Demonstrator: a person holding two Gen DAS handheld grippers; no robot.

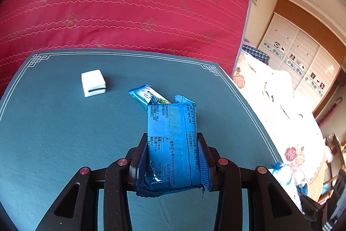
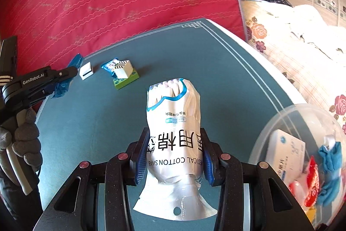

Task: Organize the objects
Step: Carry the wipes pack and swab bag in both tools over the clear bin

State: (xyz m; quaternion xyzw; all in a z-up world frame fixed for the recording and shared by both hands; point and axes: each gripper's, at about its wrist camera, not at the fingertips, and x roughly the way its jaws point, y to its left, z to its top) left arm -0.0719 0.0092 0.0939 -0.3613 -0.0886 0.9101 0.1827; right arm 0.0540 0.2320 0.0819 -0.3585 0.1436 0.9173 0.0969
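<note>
Right at my fingertips, the left gripper (image 1: 173,152) is clamped on a blue foil snack packet (image 1: 172,144), crinkled and glossy, its printed back facing up and its torn end jutting past the pads. My right gripper (image 2: 174,152) pinches a soft white plastic bag of cotton swabs (image 2: 174,133), squeezed to a waist between the ribbed blue pads (image 2: 140,157), with the swab heads bunched at its far end. Just to the right of that, at the table's near right edge, sits a clear round plastic tub (image 2: 270,129) holding a white box, a red wrapper and something blue and fuzzy. The table (image 1: 64,133) is covered in a matte teal mat with a thin white border line and fretwork corners; the stretch ahead of both grippers is flat and bare. Further out lie a small white block (image 1: 93,83) with a dark slot, and a light blue wrapped packet (image 1: 147,95) near a green block (image 2: 126,79) carrying a small white box. Beyond the far edge rises a quilted red bedspread (image 1: 129,3), and to the right a floral sheet in bright sun.
</note>
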